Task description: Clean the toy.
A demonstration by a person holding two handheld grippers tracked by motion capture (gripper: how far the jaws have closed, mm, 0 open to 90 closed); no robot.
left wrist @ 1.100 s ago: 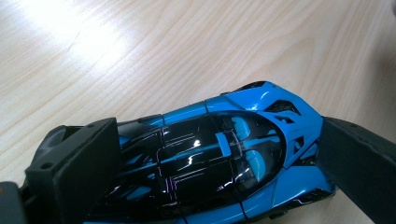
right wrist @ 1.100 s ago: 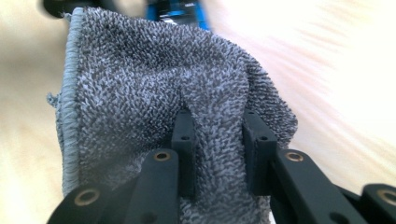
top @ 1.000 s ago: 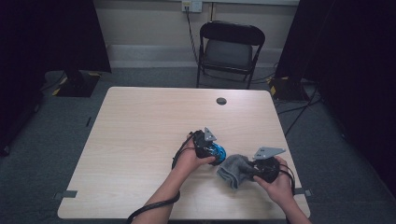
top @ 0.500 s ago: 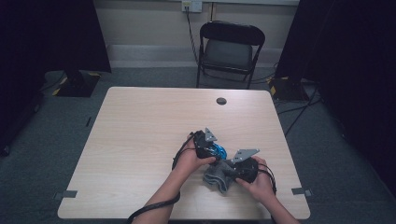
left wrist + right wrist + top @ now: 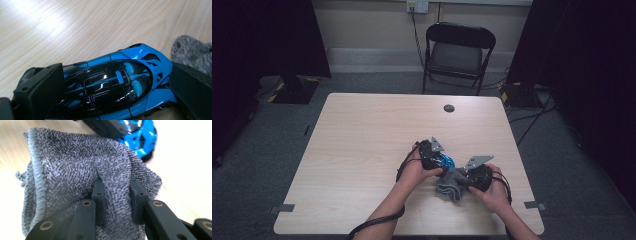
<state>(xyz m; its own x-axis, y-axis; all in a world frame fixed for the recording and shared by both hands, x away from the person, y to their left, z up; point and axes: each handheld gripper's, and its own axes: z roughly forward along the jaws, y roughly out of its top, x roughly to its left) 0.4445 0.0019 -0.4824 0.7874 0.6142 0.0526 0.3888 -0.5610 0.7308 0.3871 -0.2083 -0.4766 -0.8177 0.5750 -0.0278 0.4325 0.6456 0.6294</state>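
Nearest the person's edge of the table [image 5: 362, 130], the right gripper [image 5: 464, 181] has its jaws drawn close on a bunched fold of the grey cloth [image 5: 82, 165], which rests on the tabletop just beside the toy car. Just beyond, the left gripper [image 5: 439, 160] has its jaws wide, clamped on either end of the blue and black toy car [image 5: 117, 80], which lies on the wood touching the cloth. Bare tabletop lies open to the left and ahead, up to a small dark disc [image 5: 449, 108] near the far edge; the right edge is nearer. A folding chair [image 5: 458, 52] stands beyond the table.
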